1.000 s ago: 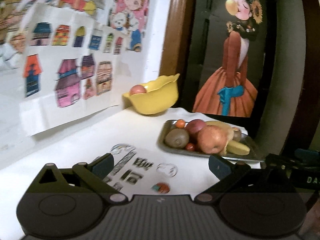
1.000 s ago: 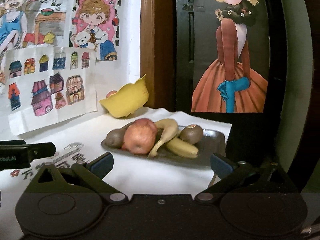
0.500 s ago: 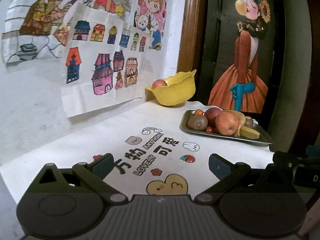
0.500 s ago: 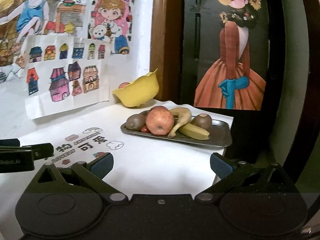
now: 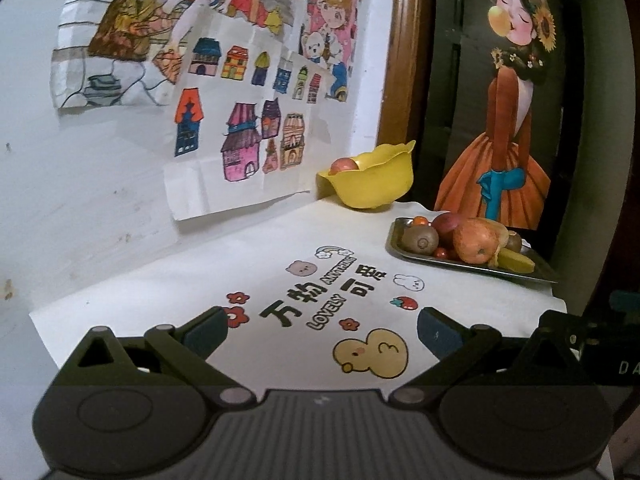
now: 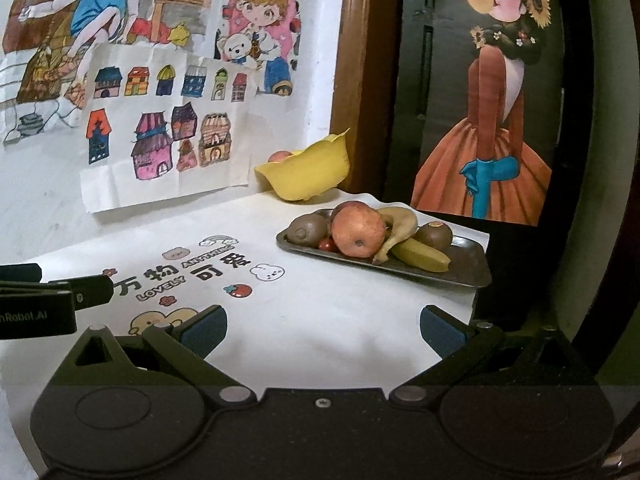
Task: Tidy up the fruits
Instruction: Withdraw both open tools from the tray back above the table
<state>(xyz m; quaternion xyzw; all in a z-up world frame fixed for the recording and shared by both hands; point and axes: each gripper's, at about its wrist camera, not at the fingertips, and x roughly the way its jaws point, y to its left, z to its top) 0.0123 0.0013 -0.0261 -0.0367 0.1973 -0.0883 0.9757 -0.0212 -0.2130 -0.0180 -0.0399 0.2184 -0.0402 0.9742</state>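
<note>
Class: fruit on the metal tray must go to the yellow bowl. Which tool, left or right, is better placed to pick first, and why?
Probably the right tool: the tray lies ahead of its open jaws. From the left tool, also open, the tray sits far off to the right, though the yellow bowl is closer to its line.

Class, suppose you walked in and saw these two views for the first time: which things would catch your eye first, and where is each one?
Most eyes would land on the metal tray at the far right of the white table, piled with a big red apple, a banana and kiwis. Behind it, a yellow bowl sits against the wall holding one reddish fruit. Both grippers, left and right, wait open and empty over the table.
</note>
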